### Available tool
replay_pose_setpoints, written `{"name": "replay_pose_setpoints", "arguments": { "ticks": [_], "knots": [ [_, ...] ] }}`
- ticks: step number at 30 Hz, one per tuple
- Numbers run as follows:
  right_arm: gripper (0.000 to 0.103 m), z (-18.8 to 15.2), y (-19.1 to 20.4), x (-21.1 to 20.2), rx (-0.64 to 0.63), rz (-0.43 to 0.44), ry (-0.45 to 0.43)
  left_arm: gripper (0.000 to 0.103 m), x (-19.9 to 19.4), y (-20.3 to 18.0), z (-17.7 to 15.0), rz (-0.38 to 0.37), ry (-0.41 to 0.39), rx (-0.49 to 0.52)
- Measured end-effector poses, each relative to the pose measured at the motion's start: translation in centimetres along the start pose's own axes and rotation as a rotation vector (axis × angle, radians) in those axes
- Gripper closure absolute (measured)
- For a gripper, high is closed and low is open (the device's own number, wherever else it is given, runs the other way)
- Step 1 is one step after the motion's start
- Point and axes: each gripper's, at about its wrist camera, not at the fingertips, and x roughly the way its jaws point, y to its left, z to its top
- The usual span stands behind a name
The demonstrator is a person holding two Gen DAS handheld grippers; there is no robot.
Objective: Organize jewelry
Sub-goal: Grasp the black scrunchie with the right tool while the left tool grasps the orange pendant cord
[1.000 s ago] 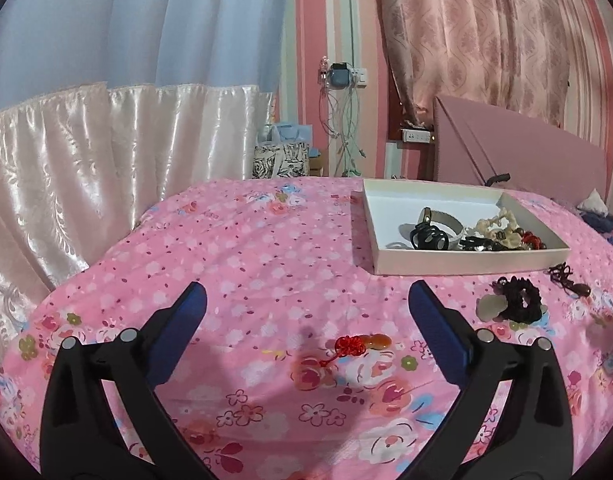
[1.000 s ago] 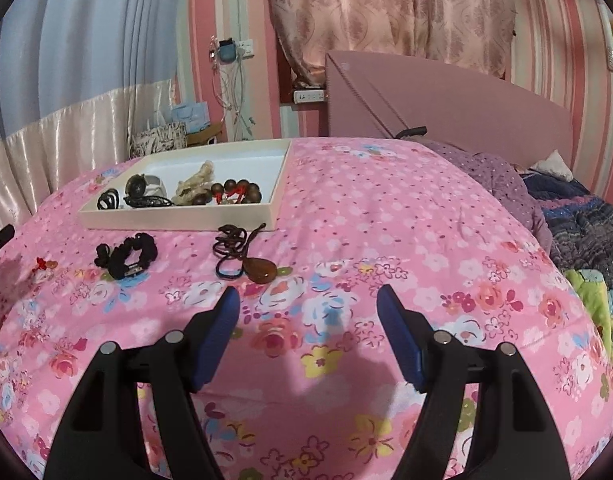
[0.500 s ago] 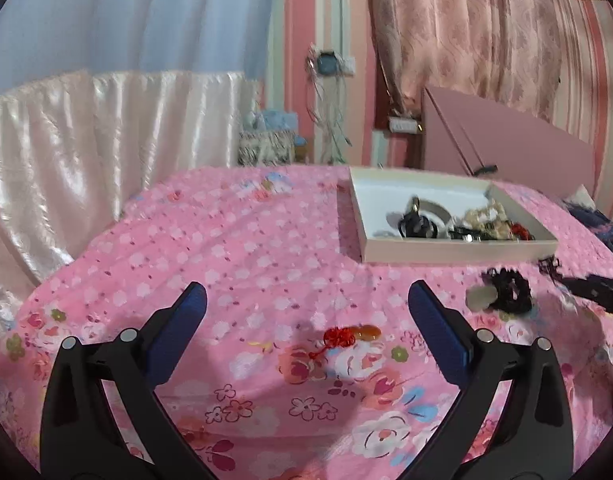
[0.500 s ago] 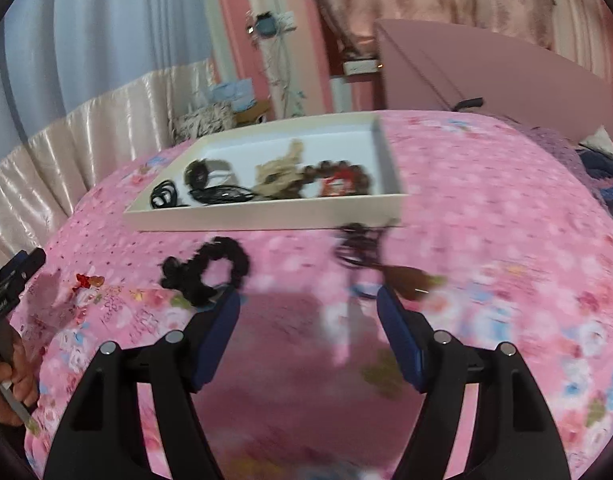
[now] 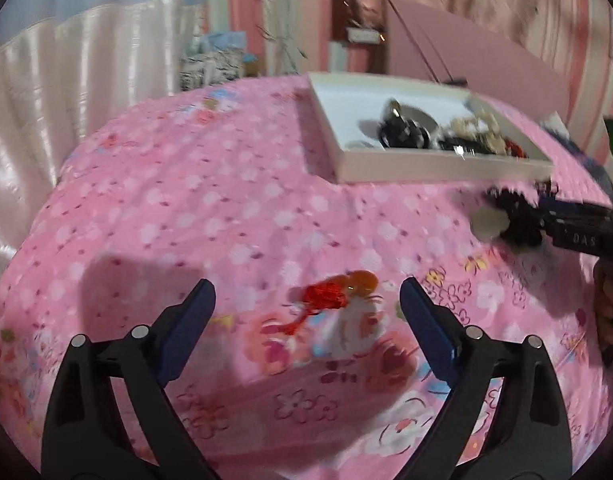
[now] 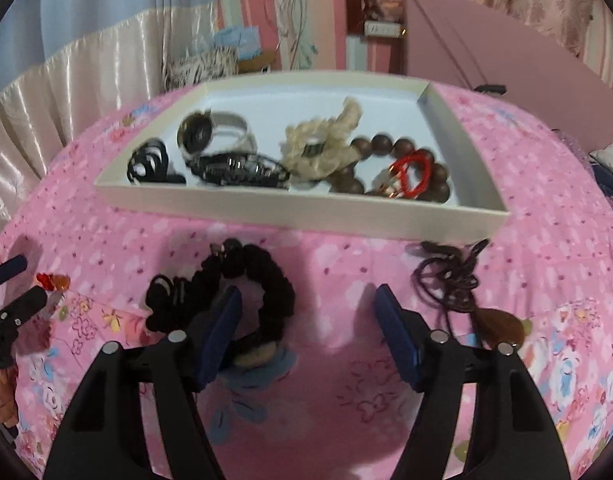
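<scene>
A black scrunchie (image 6: 242, 292) is lying on the pink floral bedspread (image 6: 346, 380), just in front of the near wall of the white tray (image 6: 298, 210). The right gripper (image 6: 308, 320) is hanging over it with jaws spread wide and gripping nothing; its left finger (image 6: 220, 332) is overlapping the scrunchie's ring, though contact cannot be judged. A dark cord necklace with a brown pendant (image 6: 466, 292) is lying beside the right finger, also outside the tray. Inside the tray are sitting a wooden bead bracelet (image 6: 406, 160), a red cord (image 6: 412, 172), a cream scrunchie (image 6: 326, 140), a watch (image 6: 214, 132) and black bands (image 6: 148, 162). The left gripper (image 5: 308, 308), likewise wide open and holding nothing, is hovering over a red knot charm with an orange stone (image 5: 338, 290) on the bedspread, apart from the tray.
</scene>
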Motion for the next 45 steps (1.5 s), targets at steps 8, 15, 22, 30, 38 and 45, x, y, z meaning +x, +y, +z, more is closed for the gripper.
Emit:
{"name": "replay_pose_setpoints", "arguments": {
  "ticks": [8, 15, 22, 30, 38, 45],
  "knots": [
    [0.049, -0.2, 1.4, 0.2, -0.073, -0.033, 0.009, 0.056, 2.2, 0.4, 0.8, -0.027, 0.054, -0.085],
    [0.091, -1.1, 1.4, -1.0, -0.078, 0.017, -0.008, 0.068, 1.4, -0.2, 0.2, -0.045, 0.043, -0.049],
    [0.095, -2.3, -1.4, -2.0, 0.027, 0.094, -0.016, 0.069, 0.2, -0.6, -0.7, -0.070, 0.034, -0.021],
    [0.096, -2.4, -2.3, -3.3, 0.065, 0.163, -0.083, 0.069, -1.4, 0.1, -0.5, -0.038, -0.031, -0.046],
    [0.096, -1.0, -3.0, -7.1, 0.060, 0.211, -0.180, 0.069, -3.6, -1.4, 2.0, -0.027, -0.117, -0.010],
    [0.096, 2.1, -3.9, -8.9, 0.022, 0.150, -0.274, 0.069, -3.8, -3.6, 6.7, -0.007, -0.207, 0.005]
  ]
}}
